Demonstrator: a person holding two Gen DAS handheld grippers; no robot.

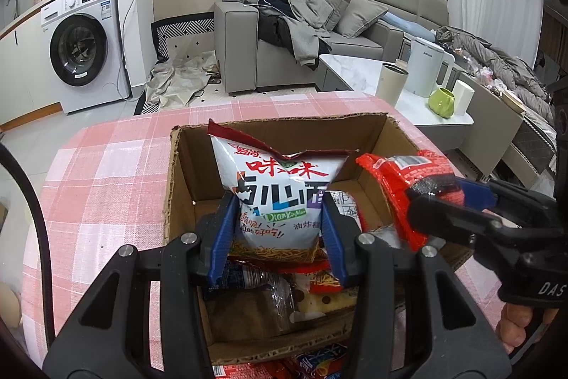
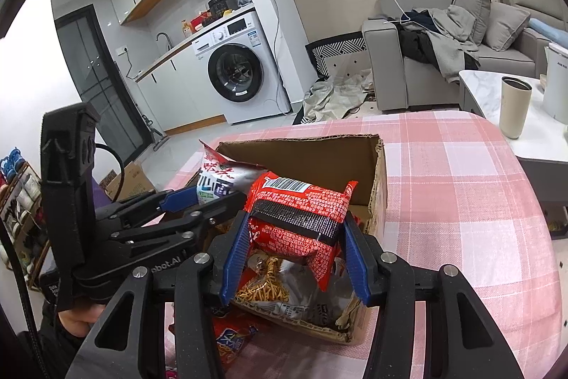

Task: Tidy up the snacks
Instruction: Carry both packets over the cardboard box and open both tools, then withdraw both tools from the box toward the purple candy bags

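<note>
An open cardboard box (image 1: pixel 369 126) (image 2: pixel 305 144) sits on a pink checked tablecloth and holds several snack packs. My left gripper (image 1: pixel 280 222) is shut on a white noodle-snack bag (image 1: pixel 277 187) (image 2: pixel 216 176) with red and black lettering, held upright over the box. My right gripper (image 2: pixel 294 237) is shut on a red snack pack (image 2: pixel 301 212) (image 1: pixel 401 180) with a barcode and a black band, also above the box, to the right of the white bag. The right gripper (image 1: pixel 440 198) reaches in from the right in the left wrist view. Packs lying in the box are partly hidden by both held bags.
More snack packs (image 2: pixel 230 340) lie on the tablecloth (image 1: pixel 106 187) in front of the box. A low white table (image 1: pixel 355 73) with a kettle, a cup and a green vase stands beyond on the right. A grey sofa (image 1: pixel 284 41) and a washing machine (image 1: pixel 81 45) are farther back.
</note>
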